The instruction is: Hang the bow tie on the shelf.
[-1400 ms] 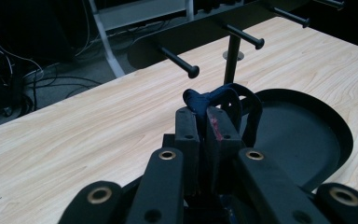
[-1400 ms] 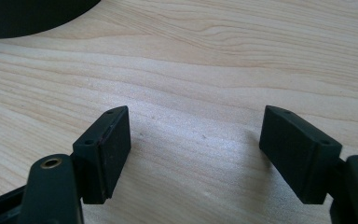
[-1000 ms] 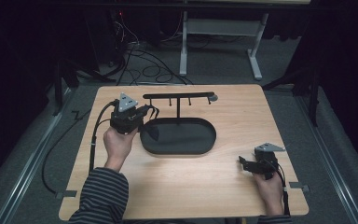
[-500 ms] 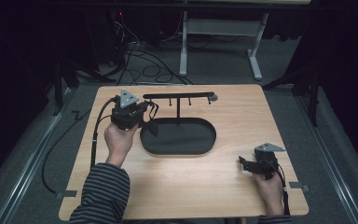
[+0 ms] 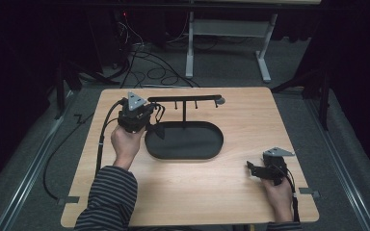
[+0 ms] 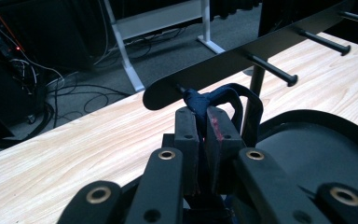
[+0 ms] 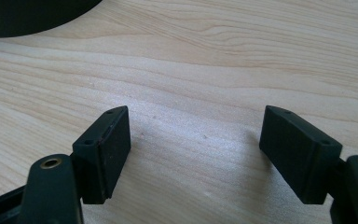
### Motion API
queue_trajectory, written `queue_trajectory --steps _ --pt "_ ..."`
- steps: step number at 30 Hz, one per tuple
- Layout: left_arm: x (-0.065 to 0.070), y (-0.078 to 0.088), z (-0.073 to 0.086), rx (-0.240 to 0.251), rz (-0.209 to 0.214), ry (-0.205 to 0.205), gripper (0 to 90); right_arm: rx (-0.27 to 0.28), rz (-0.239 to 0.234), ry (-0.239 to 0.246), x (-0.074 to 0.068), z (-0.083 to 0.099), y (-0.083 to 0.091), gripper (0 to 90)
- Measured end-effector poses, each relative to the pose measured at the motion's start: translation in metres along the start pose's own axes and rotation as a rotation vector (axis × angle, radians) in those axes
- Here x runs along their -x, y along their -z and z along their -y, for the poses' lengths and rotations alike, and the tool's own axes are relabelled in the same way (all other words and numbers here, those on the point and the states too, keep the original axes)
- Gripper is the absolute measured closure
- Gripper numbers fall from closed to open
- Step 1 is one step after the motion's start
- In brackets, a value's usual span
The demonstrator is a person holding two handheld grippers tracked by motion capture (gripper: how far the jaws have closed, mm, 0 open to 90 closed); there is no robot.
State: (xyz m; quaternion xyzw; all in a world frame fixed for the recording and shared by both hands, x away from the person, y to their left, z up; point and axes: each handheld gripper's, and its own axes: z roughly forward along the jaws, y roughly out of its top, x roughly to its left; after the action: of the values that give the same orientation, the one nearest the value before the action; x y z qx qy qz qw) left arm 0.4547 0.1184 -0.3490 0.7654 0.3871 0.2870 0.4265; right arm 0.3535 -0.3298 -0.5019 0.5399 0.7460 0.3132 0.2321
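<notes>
The left gripper (image 5: 150, 119) was held at the left end of a black rack (image 5: 185, 98) standing on the wooden table (image 5: 202, 192). Its jaws were pressed together on a dark blue loop (image 6: 223, 95) of cord or fabric, seen in the left gripper view just under the leftmost peg (image 6: 181, 87) of the rack's crossbar. Whether the loop touched that peg could not be told. A second peg (image 6: 272, 71) stood further along the bar. The rack's oval black tray (image 5: 188, 142) lay just beside the gripper. The right gripper (image 5: 255, 169) rested low at the table's near right corner, well apart from the rack, its jaws spread wide over bare wood with nothing between them.
</notes>
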Motion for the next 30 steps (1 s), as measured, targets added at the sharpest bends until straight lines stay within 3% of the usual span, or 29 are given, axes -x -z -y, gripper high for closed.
queue_trajectory --steps 18,22,30 --pt "-0.004 -0.012 0.0 0.003 -0.041 0.003 82.9 0.001 0.0 0.003 0.0 0.0 0.0 25.9" --pt "-0.007 -0.015 0.002 -0.023 -0.033 0.009 82.3 0.0 -0.001 0.003 0.0 0.0 0.0 25.9" --pt "-0.008 -0.016 0.008 -0.028 -0.012 0.028 82.2 0.001 -0.001 0.004 0.0 0.0 0.0 25.9"
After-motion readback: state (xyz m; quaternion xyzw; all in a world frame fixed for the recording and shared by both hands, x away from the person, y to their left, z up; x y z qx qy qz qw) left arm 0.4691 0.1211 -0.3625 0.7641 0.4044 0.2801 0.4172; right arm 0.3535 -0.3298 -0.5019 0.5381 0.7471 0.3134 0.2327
